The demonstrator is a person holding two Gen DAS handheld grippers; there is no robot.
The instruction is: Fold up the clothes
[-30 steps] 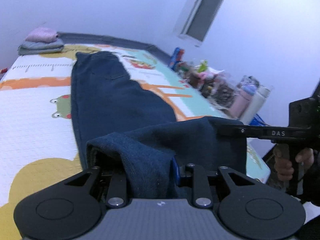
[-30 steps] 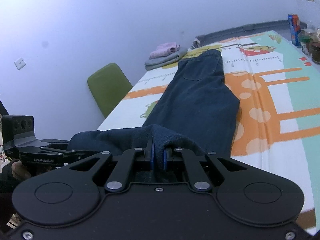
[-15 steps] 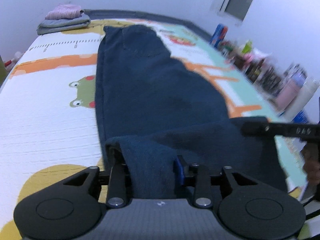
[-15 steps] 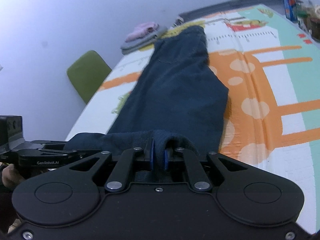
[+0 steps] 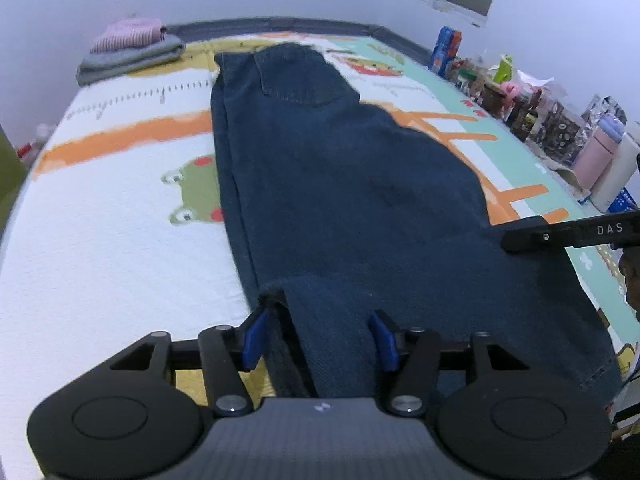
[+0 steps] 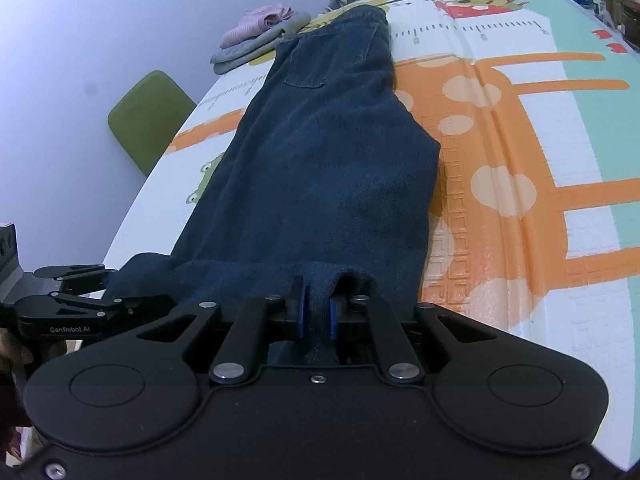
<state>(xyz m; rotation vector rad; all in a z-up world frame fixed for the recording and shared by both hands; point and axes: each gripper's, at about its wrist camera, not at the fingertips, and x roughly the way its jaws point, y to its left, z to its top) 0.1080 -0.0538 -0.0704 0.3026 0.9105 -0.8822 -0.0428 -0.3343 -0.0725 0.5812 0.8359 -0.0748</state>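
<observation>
One pair of dark blue jeans (image 5: 344,184) lies lengthwise down the desk (image 5: 100,240), on a cartoon mat printed with a frog and orange bands, waistband at the far end and leg hems at the near end. Two grippers in play. The left gripper (image 5: 318,338) has its blue-padded fingers (image 5: 253,334) spread wide either side of the near hem, the denim lying loose between them and not pinched. The right gripper (image 6: 316,318) has its fingers nearly closed, clamped on a bunched fold of the hem on the jeans' other corner. One back pocket shows near the waistband.

Beyond the waistband, one small stack of folded clothes (image 5: 130,50), pink on top of grey, sits at the desk's far corner. One green chair (image 6: 148,118) stands off the desk's left edge. A row of bottles and jars (image 5: 532,116) lines the right edge, too crowded and blurred to count. The lowest part of the hem is hidden behind both gripper bodies, and the hands holding them are cut off by the frame edges.
</observation>
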